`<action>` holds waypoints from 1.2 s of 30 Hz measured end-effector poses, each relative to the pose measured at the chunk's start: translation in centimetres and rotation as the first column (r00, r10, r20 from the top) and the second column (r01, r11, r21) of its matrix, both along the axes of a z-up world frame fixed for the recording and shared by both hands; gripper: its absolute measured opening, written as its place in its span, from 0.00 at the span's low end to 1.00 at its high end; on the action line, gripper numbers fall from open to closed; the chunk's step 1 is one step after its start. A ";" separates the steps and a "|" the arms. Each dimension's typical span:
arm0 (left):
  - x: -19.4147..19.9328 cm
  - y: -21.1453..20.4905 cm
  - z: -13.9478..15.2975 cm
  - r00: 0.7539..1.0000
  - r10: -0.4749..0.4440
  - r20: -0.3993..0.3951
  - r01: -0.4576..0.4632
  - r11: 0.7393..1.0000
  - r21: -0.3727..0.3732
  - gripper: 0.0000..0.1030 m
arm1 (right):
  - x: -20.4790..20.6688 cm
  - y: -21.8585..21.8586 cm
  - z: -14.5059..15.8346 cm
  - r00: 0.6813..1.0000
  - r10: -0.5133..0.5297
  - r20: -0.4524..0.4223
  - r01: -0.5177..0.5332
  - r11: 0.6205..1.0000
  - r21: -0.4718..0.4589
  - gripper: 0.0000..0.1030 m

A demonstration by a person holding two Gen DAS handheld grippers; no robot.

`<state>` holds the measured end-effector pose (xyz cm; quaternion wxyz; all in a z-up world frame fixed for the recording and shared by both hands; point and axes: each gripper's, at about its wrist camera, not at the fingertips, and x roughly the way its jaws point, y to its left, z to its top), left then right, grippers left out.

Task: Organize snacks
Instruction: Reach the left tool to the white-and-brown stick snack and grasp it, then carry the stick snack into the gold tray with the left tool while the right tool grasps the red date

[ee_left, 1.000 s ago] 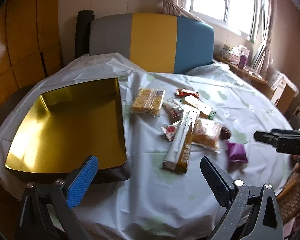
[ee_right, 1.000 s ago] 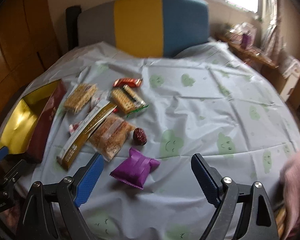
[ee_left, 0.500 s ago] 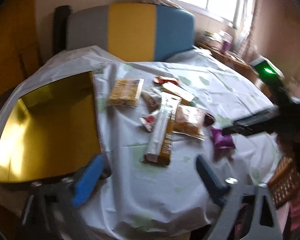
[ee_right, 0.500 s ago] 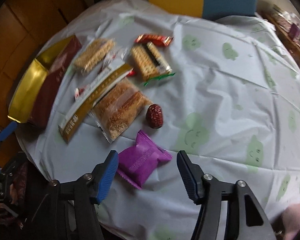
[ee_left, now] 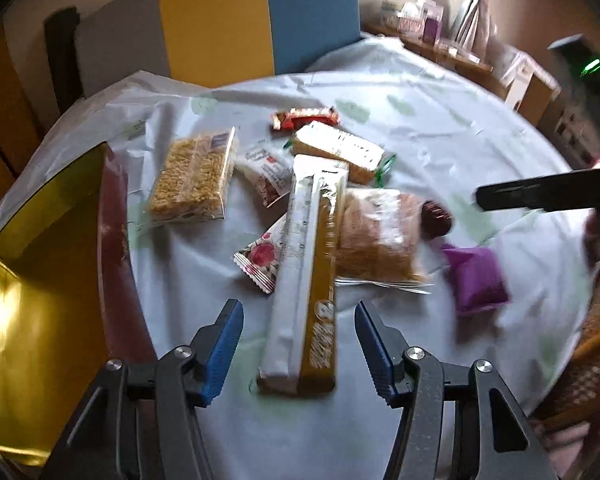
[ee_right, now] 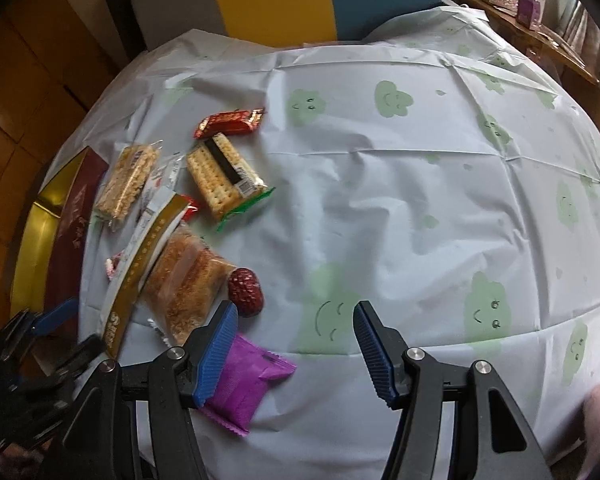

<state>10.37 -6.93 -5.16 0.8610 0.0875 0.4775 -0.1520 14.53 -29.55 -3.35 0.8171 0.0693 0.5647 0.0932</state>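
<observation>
Several wrapped snacks lie on the pale tablecloth (ee_right: 380, 200) beside an open gold tin (ee_left: 40, 300). My left gripper (ee_left: 298, 350) hangs over the near end of the long white-and-gold bar (ee_left: 308, 272). Its jaws are closing, the bar lies between them, and the pads stand clear of it. My right gripper (ee_right: 296, 348) is open just above the cloth. The purple packet (ee_right: 244, 380) lies partly under its left finger (ee_right: 216, 344) and is not gripped. A red date (ee_right: 246, 290) and a brown pastry pack (ee_right: 184, 280) lie just beyond.
Further back lie a rice-crisp bar (ee_left: 192, 180), a cracker pack (ee_right: 224, 178) and a red candy (ee_right: 230, 122). A grey, yellow and blue chair back (ee_left: 220, 20) stands behind the table, with a wicker chair (ee_left: 592, 360) at the right. The tin (ee_right: 40, 220) sits at the left edge.
Both grippers came down and nearer the snacks with narrower jaws. The left one now straddles the long bar's end. The purple packet shifted from between the right fingers to under the left one.
</observation>
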 end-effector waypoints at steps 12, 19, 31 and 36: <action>1.0 0.6 -1.5 0.999 0.016 0.030 -0.013 0.997 -0.075 0.24 | 0.4 -0.6 0.4 0.999 -0.040 0.029 0.040 0.999 0.002 0.39; -0.7 1.6 -0.6 0.997 0.049 0.057 -0.040 0.987 -0.158 0.24 | 0.5 1.3 -0.6 0.999 0.048 -0.023 -0.048 0.999 0.025 0.35; -2.7 4.7 3.8 0.988 0.119 0.096 -0.087 0.954 -0.287 0.24 | 2.6 4.7 -2.6 0.989 0.138 -0.056 -0.141 0.988 -0.057 0.37; -2.1 10.0 6.5 0.958 0.278 0.067 -0.230 0.889 -0.396 0.24 | 2.9 5.5 -3.0 0.986 0.164 -0.031 -0.166 0.981 -0.103 0.22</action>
